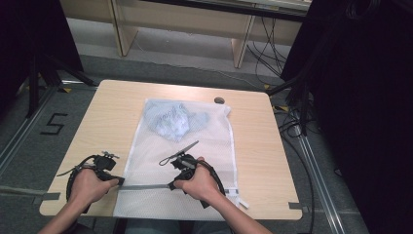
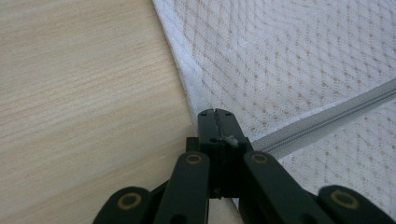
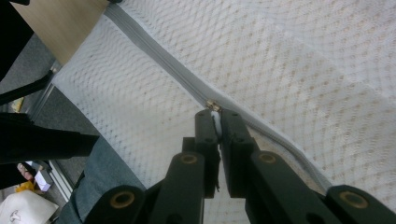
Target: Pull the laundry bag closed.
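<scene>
The left hand-held gripper (image 1: 118, 181) has its jaws pressed together on the near left edge of the mesh bag (image 1: 185, 161), right where the zip (image 1: 146, 186) starts; the left gripper view shows the jaw tips closed on the white hem (image 2: 189, 77) beside the grey tape. The right hand-held gripper (image 1: 171, 185) pinches the zip pull (image 3: 213, 106), its jaws nearly shut around the small metal slider.

The desk (image 1: 107, 122) carries the bag flat, reaching from its centre to the 6 o'clock edge, where the bag overhangs slightly. A pale blue garment (image 1: 170, 119) sits inside toward 12 o'clock, well apart from the zip. The zip runs level across the near end, from the left gripper at 9 o'clock toward 3 o'clock.

To do this step well, the left grip should likely act as a fixed anchor, keeping the tape taut, while the right draws the slider straight along the zip line toward 3 o'clock. Pulling upward or off-line could bunch the mesh or let the pull slip from the jaws. A steady, low, level draw looks best.
</scene>
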Motion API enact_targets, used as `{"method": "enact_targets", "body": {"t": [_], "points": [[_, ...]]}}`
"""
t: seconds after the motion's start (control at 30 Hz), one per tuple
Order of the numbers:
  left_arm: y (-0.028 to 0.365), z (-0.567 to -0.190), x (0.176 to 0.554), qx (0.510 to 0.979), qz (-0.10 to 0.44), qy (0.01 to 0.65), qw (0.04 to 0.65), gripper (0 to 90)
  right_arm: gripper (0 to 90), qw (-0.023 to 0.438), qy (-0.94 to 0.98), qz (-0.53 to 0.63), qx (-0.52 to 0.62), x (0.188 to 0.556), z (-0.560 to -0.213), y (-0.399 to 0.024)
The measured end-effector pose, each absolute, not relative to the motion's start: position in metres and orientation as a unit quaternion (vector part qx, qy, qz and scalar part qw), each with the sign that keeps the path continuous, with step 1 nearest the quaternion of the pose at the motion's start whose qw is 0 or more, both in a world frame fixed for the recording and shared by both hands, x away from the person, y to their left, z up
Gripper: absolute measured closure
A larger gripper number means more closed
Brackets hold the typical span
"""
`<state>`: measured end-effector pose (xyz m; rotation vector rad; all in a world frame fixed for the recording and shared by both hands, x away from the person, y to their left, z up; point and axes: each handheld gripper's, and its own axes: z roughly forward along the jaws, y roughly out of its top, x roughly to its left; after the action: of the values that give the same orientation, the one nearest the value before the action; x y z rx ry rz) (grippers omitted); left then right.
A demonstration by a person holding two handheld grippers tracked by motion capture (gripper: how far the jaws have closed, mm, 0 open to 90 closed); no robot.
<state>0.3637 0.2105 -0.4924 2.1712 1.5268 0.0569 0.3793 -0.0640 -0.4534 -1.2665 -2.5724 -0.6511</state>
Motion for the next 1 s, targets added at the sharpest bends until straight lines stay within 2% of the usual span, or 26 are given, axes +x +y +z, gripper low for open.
{"method": "enact_targets", "body": {"t": [0.1, 0.27, 0.3, 0.9, 0.93, 1.0], "points": [[0.212, -0.493, 0.365, 0.802, 0.027, 0.546, 0.240, 89.9, 87.1, 0.090, -0.877, -0.228, -0.413, 0.381, -0.455, -0.067], [0.212, -0.493, 0.365, 0.802, 0.026, 0.546, 0.240, 89.9, 87.1, 0.096, -0.876, -0.222, -0.417, 0.382, -0.452, -0.069], [0.210, -0.493, 0.364, 0.790, 0.023, 0.562, 0.244, 89.9, 87.1, 0.098, -0.872, -0.217, -0.427, 0.381, -0.451, -0.069], [0.211, -0.493, 0.365, 0.799, 0.027, 0.549, 0.243, 89.9, 87.1, 0.098, -0.868, -0.220, -0.434, 0.380, -0.452, -0.075], [0.209, -0.493, 0.363, 0.789, 0.021, 0.563, 0.245, 89.9, 87.1, 0.095, -0.871, -0.224, -0.426, 0.381, -0.453, -0.077], [0.212, -0.493, 0.365, 0.800, 0.027, 0.548, 0.243, 89.9, 87.1, 0.096, -0.871, -0.219, -0.429, 0.381, -0.452, -0.079]]}}
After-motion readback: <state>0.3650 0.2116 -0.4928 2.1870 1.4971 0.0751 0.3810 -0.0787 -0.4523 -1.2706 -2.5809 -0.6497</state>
